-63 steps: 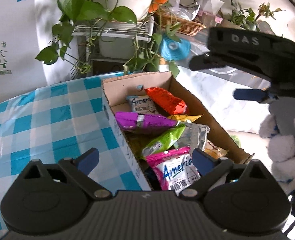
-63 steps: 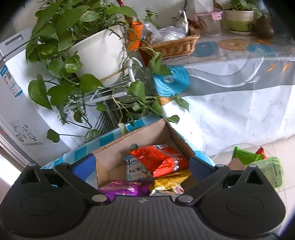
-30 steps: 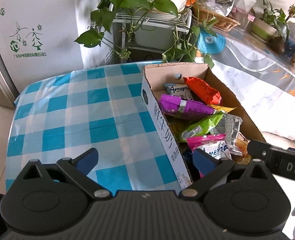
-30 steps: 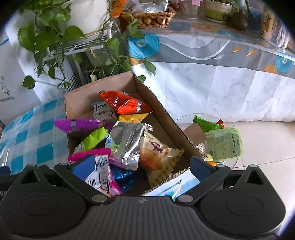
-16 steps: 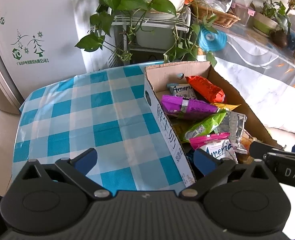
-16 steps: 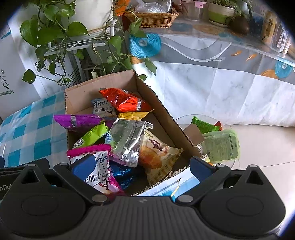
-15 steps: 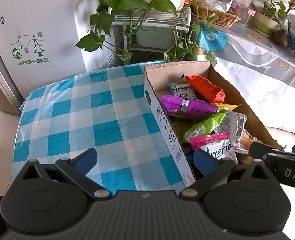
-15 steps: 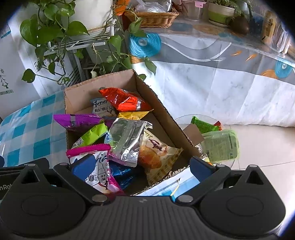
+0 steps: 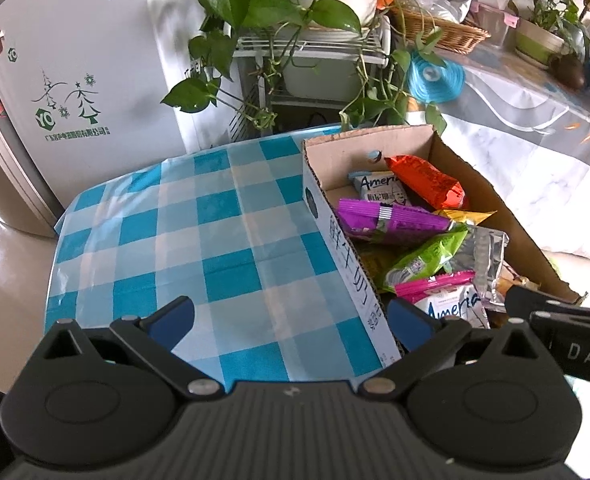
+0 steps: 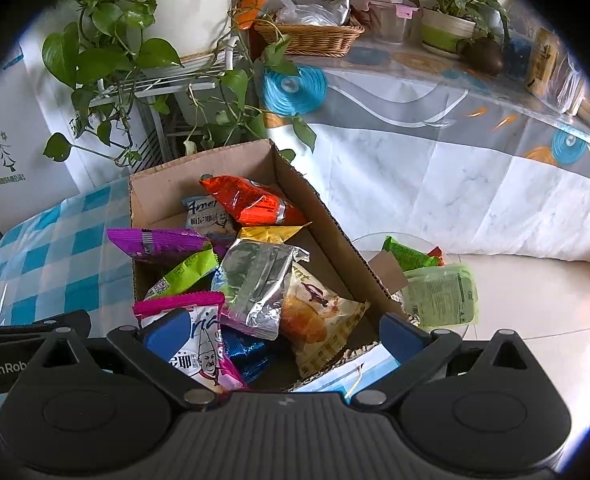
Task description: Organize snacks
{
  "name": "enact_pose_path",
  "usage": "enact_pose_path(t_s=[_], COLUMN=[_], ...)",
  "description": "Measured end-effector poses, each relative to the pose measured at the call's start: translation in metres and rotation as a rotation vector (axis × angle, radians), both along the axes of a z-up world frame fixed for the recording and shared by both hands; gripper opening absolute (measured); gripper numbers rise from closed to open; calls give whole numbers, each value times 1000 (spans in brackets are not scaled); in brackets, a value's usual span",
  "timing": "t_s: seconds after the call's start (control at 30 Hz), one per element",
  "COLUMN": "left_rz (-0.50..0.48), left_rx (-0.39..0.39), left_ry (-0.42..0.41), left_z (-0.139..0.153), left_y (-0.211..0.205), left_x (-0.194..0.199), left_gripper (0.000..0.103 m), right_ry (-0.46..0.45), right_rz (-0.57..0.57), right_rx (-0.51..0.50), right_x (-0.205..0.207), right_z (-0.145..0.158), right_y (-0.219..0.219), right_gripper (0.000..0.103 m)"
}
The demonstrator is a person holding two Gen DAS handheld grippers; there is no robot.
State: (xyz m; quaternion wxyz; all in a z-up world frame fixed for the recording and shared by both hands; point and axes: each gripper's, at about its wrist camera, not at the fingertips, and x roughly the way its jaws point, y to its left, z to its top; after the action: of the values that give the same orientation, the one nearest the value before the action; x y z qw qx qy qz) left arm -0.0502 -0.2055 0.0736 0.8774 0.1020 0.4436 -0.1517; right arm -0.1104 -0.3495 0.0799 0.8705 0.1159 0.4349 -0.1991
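While both claws — left claw (image 9: 289, 318) and right claw (image 10: 281, 330) — hang spread and empty, the cardboard box (image 10: 327, 220) on the checked worktop (image 9: 215, 240) holds heaped snack packets: orange (image 10: 251, 200), purple (image 10: 155, 240), silver (image 10: 259, 280). Lower packets lie buried — their print unreadable.

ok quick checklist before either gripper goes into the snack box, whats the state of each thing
1. Left gripper open and empty: ok.
2. Right gripper open and empty: ok.
3. Cardboard box open-topped, packets reachable: ok.
4. Pink packet lies on top at the near end, under the right gripper: ok.
5. Checked tablecloth beside the box is free for sorting: ok.
6. Grippers apart from each other: not ok, they sit close side by side.
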Motion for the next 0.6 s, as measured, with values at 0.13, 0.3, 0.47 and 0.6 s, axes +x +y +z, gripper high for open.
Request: enact_pose_path(t_s=[0.13,0.3,0.47,0.6], left_rz=[-2,-3,5,-1], left_rx=[6,15,9,6], left_ry=[-3,-26,-24,-27], left_z=[0,1,2,4], left_y=[0,-1,0,1], left_x=[0,-2,-1,-1], left_gripper=[102,102,102,102], right_ry=[1,-3,-5,-7], right_rz=[3,2,1,-7], right_rx=[-6,-2,2,7], right_x=[1,1,1,0], right_z=[0,0,0,0], right_y=[1,0,0,-2], right_gripper=[103,103,103,103])
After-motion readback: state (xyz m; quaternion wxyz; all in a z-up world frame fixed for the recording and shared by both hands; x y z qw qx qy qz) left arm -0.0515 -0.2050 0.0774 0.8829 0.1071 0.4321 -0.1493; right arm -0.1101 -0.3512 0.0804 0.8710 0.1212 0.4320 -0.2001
